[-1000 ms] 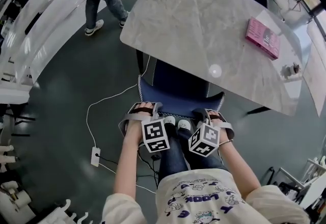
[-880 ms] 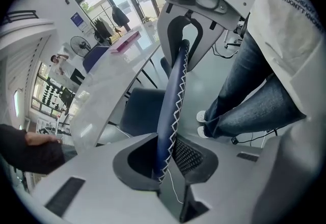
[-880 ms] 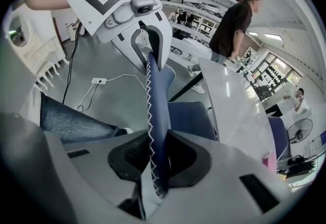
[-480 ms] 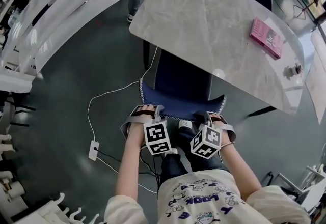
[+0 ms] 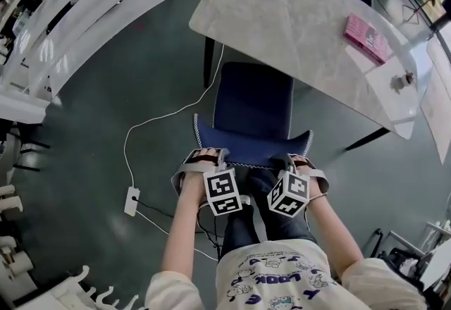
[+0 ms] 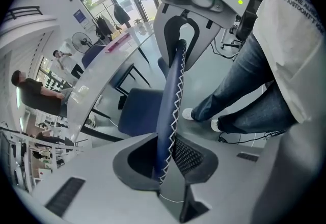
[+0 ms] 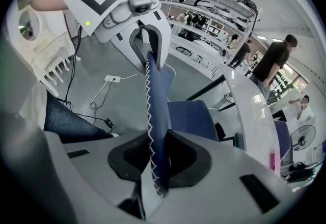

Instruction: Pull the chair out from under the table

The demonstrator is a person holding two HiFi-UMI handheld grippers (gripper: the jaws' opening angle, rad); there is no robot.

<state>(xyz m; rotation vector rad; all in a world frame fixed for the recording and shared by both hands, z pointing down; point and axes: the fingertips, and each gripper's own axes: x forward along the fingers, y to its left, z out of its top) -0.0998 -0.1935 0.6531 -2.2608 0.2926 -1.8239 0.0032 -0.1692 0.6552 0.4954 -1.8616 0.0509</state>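
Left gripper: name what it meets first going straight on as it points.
The chair backrest: the left gripper clamps its top edge between its jaws, so it likely jams there at once.

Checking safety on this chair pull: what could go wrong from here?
The left claw and right claw pinch only the top edge of the chair backrest; a snag might pull them off. The white cable lies on the floor beside the chair; a chair leg could catch it. The person's legs stand right behind the backrest and could get bumped.
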